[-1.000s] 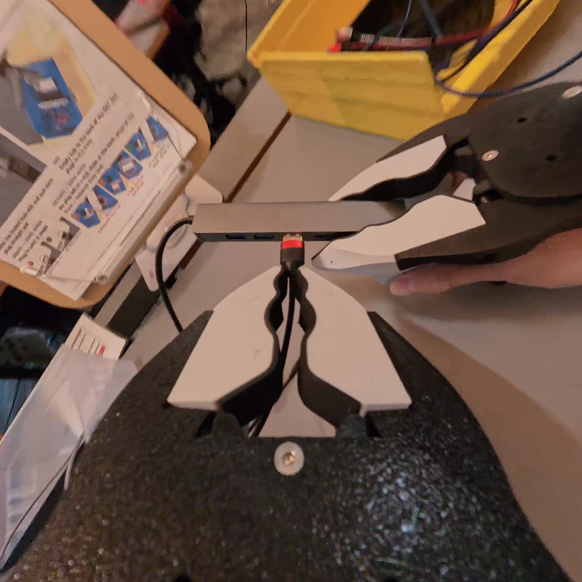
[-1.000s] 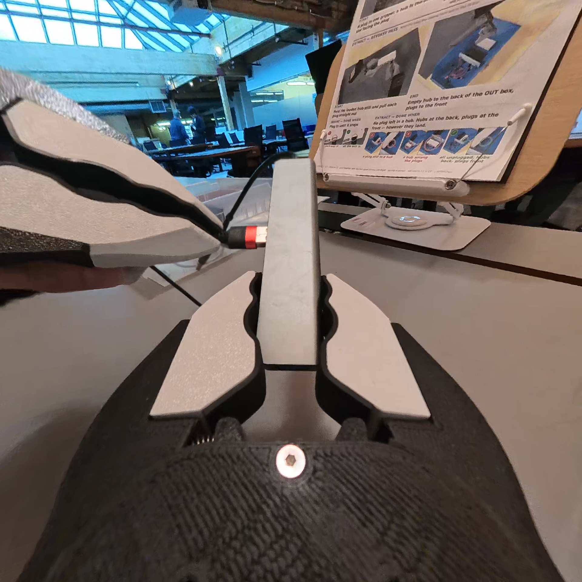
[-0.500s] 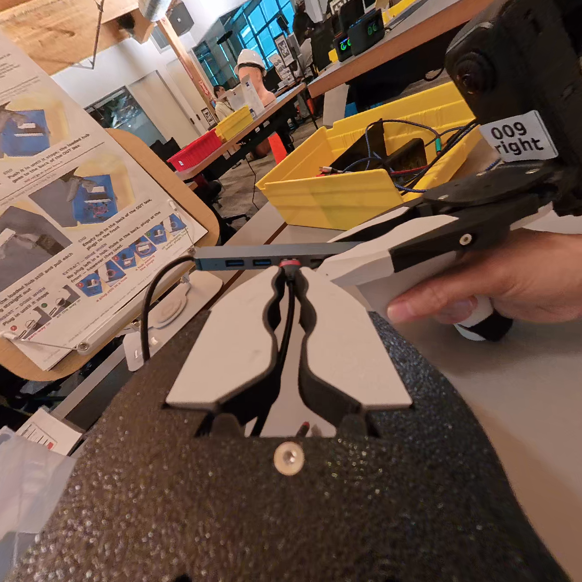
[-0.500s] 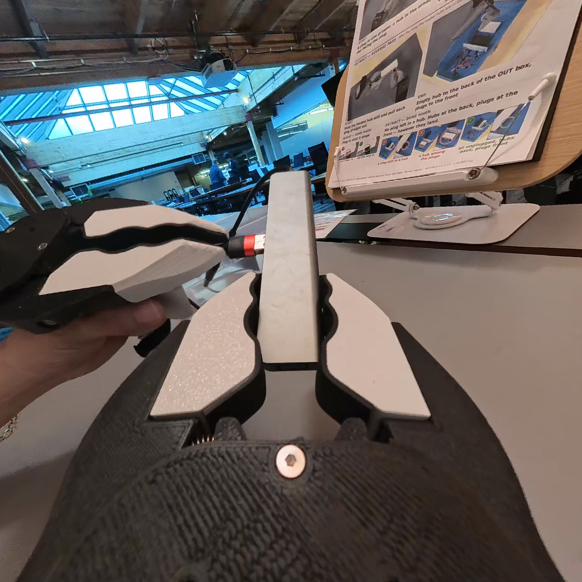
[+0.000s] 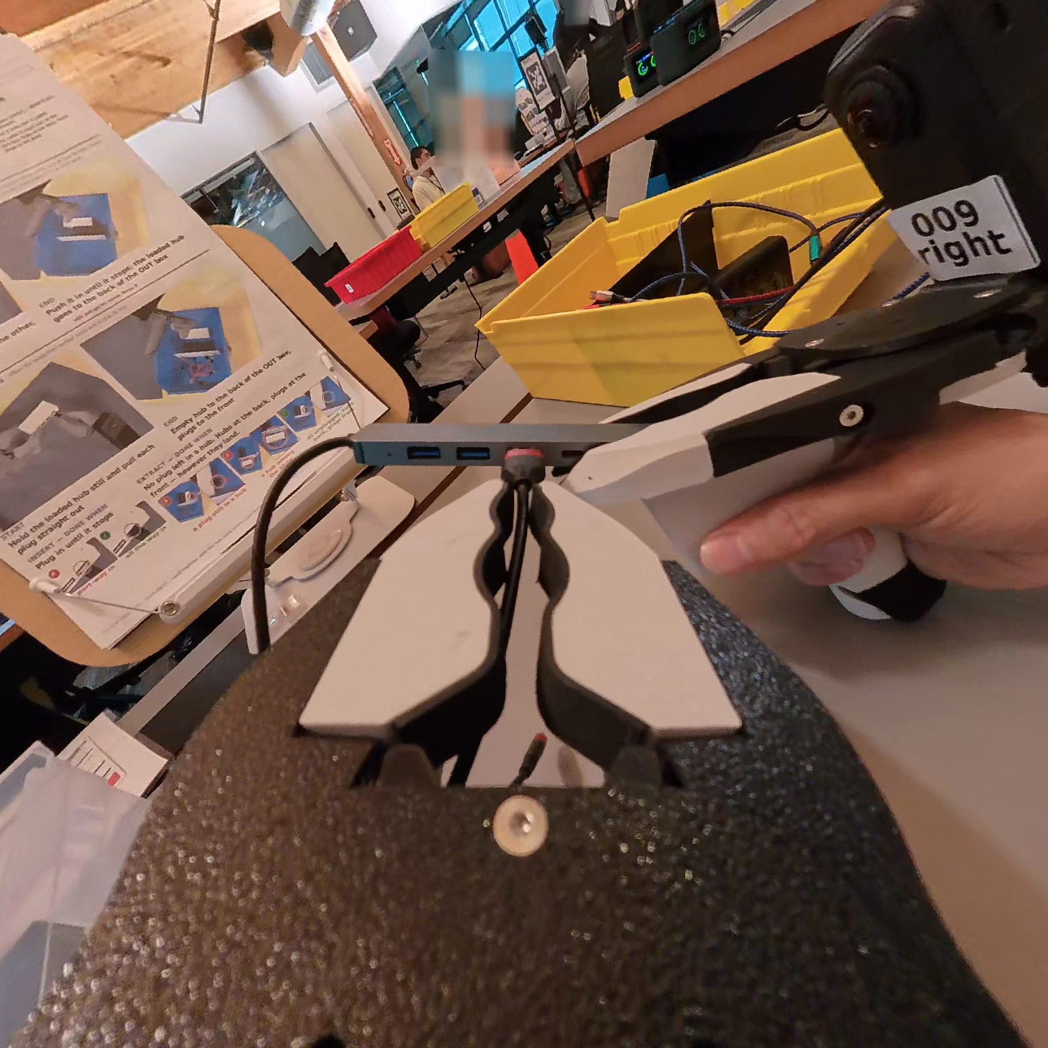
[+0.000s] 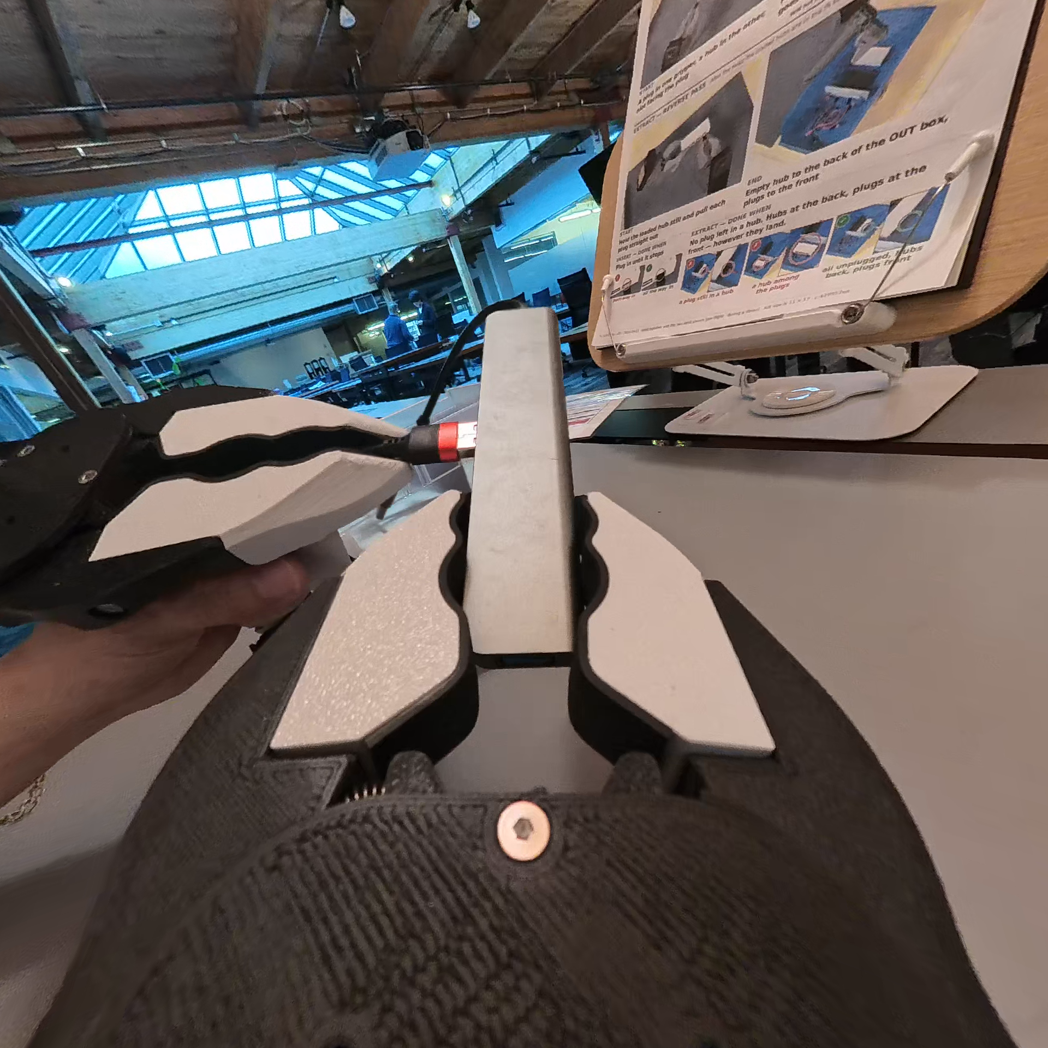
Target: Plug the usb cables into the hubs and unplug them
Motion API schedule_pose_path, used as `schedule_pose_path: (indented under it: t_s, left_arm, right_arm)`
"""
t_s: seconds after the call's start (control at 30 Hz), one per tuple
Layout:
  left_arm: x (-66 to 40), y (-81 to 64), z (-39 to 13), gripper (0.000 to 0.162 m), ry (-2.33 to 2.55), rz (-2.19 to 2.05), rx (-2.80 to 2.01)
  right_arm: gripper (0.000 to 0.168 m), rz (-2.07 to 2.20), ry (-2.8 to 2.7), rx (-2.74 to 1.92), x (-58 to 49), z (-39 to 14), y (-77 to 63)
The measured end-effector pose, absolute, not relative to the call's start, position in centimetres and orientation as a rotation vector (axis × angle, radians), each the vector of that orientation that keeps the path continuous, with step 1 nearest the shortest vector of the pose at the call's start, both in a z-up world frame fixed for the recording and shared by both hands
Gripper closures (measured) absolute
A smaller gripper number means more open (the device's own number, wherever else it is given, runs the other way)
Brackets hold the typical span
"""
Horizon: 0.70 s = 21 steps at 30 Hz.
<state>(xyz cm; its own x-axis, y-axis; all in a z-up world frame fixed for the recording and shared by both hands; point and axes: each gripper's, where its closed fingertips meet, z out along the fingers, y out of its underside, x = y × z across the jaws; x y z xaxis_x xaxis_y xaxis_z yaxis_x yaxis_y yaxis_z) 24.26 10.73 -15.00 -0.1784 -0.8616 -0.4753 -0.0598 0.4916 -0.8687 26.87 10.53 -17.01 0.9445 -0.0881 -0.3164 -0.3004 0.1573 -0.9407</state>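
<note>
A slim grey USB hub is held level above the table, its own black cord hanging from its left end. My right gripper is shut on the hub at its near end; it also shows in the left wrist view. My left gripper is shut on a black cable just behind its red-collared USB plug. The plug sits in a port on the hub's side. In the right wrist view the left gripper comes in from the left, and a short silver stretch of the plug shows.
A yellow bin of cables stands behind the hub. An instruction sheet on a wooden board with a white stand is at the table's far edge. A plastic bag lies low left. The grey table lies below. Left tips to right tips: about 4 cm.
Both grippers have tilted up and lifted together with the hub and plug, so the views look more level. The plug stays in the hub and both grips hold.
</note>
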Motion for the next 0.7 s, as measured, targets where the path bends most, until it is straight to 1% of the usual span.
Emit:
schedule_pose_path:
  t_s: [0.37,0.7]
  left_arm:
    - [24.1,10.64,-14.63,0.156,1.576,-0.917,-0.816]
    - [23.49,11.04,-14.85,0.156,1.604,-0.781,-0.803]
  right_arm:
    - [0.133,0.171,0.306,-1.42,26.53,-17.0,10.7]
    - [0.133,0.114,0.239,-1.461,25.96,-17.11,10.96]
